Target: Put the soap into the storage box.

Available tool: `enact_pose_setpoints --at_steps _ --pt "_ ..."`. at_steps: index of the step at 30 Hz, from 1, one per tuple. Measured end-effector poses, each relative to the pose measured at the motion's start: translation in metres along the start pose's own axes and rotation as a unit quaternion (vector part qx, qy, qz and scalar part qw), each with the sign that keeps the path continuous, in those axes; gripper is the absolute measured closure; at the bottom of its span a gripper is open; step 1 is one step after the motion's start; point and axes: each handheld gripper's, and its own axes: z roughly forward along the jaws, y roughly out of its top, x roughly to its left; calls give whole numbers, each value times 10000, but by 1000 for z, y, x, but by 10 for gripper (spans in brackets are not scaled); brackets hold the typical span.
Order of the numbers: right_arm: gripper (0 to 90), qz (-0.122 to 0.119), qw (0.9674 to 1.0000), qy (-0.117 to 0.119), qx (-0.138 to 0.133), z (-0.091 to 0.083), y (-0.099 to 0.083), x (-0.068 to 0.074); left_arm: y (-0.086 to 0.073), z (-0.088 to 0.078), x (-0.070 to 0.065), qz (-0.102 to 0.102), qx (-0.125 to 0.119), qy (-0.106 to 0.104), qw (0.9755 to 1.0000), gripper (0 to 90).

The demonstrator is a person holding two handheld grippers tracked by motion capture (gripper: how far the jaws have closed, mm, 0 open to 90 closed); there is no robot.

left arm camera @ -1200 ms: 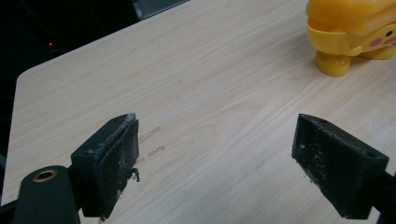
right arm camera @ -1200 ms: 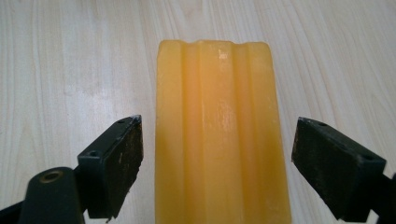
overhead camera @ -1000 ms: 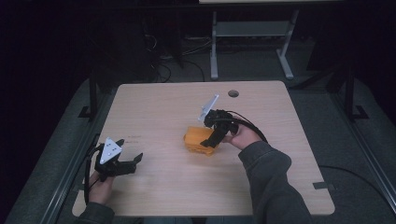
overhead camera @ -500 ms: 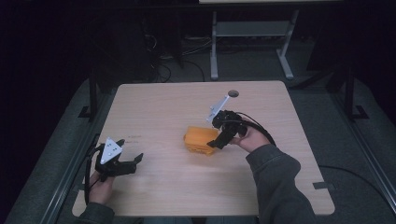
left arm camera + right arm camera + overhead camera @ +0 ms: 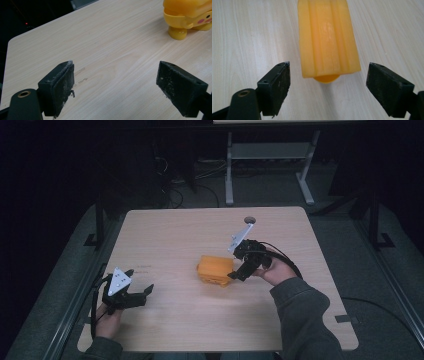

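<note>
Right gripper [image 5: 239, 271] fingers spread wide just beside yellow toy [image 5: 215, 269], apparently lengthwise ahead; left gripper [image 5: 137, 295] parted too (farther off).

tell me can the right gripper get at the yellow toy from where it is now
Probably yes. The right gripper sits right beside the yellow toy with its jaws open wider than the toy's near end, and bare table lies between them. The left gripper is far off and out of the way.
</note>
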Motion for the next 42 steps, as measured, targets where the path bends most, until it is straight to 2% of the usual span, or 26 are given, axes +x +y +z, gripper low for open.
enact_pose_setpoints --at_steps 10,19,25,28,42 --pt "190 140 9999 10 47 0 -14 -1 0 0 0 17 14 5 10000 141" --pt "200 182 9998 14 -56 -2 -21 1 0 0 0 1 6 5 10000 141" --pt "197 285 9996 60 16 0 -29 3 0 0 0 13 17 8 10000 141" --pt "200 281 9996 49 -78 -1 -32 4 0 0 0 6 15 8 10000 141" --pt "199 424 9990 56 -123 -1 -48 5 0 1 0 15 20 10 10000 141"
